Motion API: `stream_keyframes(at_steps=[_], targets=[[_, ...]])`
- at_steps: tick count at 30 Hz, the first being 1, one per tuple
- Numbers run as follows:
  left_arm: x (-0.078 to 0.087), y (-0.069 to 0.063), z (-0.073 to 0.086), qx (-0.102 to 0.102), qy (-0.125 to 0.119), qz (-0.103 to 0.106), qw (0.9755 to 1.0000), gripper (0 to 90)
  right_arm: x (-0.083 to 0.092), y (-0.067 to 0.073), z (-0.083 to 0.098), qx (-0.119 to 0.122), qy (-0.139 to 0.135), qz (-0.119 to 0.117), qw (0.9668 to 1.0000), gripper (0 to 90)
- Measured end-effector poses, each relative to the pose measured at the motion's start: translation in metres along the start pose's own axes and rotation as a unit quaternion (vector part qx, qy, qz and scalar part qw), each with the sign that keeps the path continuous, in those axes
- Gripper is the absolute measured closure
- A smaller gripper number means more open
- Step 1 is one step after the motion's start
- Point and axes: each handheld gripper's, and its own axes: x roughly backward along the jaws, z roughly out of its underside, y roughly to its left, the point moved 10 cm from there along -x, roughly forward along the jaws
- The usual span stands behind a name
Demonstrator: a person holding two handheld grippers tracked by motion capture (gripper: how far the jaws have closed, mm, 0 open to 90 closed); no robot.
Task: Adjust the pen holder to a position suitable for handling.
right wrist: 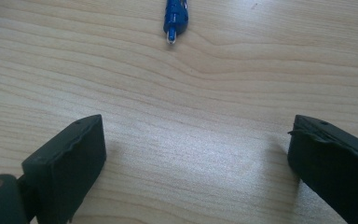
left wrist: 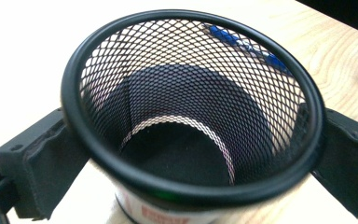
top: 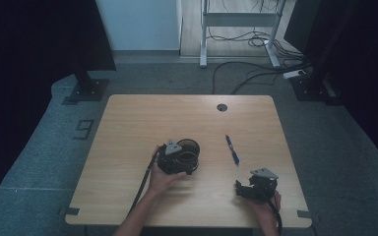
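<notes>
Cup held, pen waiting.

My left gripper clamps the mesh cup from both sides, upright at mid-table. My right gripper, jaws wide and empty, sits just short of the blue pen lying to the cup's right. Next, I judge: reach forward, straddle the pen, close.

One bench carries one black mesh cup near its middle and one blue pen lying at about three o'clock from the cup. Two grippers are over it, the left gripper at the cup and the right gripper at about five o'clock from it. Two hands hold them, one each.
</notes>
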Motion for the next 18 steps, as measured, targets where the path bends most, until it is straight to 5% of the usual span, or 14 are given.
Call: stream_keyframes(at_steps=[18], targets=[[0.050, 0.003, 0.021, 0.003, -0.002, 0.002, 1.0000, 2.0, 0.000, 0.000, 0.000, 0.000, 0.000, 0.000, 1.0000, 3.8]])
